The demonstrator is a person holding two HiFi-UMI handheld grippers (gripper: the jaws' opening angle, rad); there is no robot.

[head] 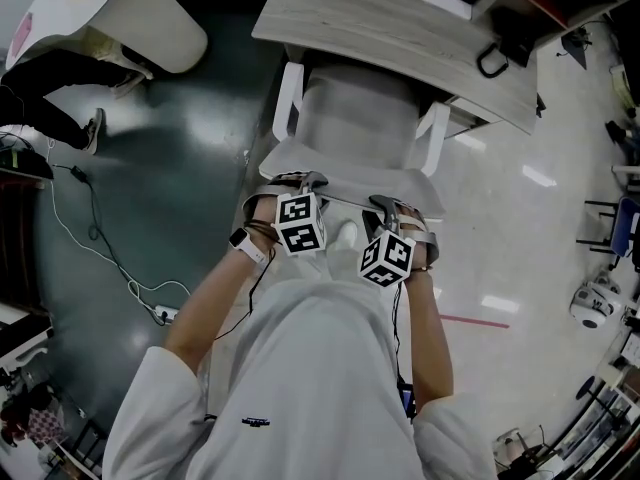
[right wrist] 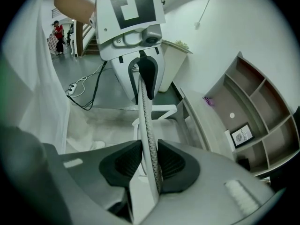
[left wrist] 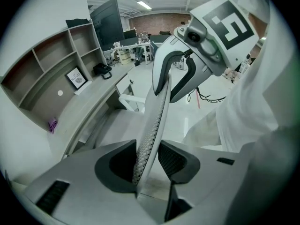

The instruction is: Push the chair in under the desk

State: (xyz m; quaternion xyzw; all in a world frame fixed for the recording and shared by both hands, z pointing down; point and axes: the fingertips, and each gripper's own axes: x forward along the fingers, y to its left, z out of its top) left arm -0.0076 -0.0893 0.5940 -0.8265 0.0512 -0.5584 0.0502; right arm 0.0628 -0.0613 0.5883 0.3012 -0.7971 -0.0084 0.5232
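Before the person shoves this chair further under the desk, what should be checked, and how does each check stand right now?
1. Left tongs gripping the chair backrest: ok, closed on its mesh edge.
2. Right tongs gripping the same backrest: ok.
3. Seat lined up with the desk opening: ok, its front sits under the edge.
4. Armrests clear of the desktop: cannot tell.
5. Chair base and wheels free: cannot tell, hidden under the seat.
6. Power strip out of the path: ok, off to the left on the floor.
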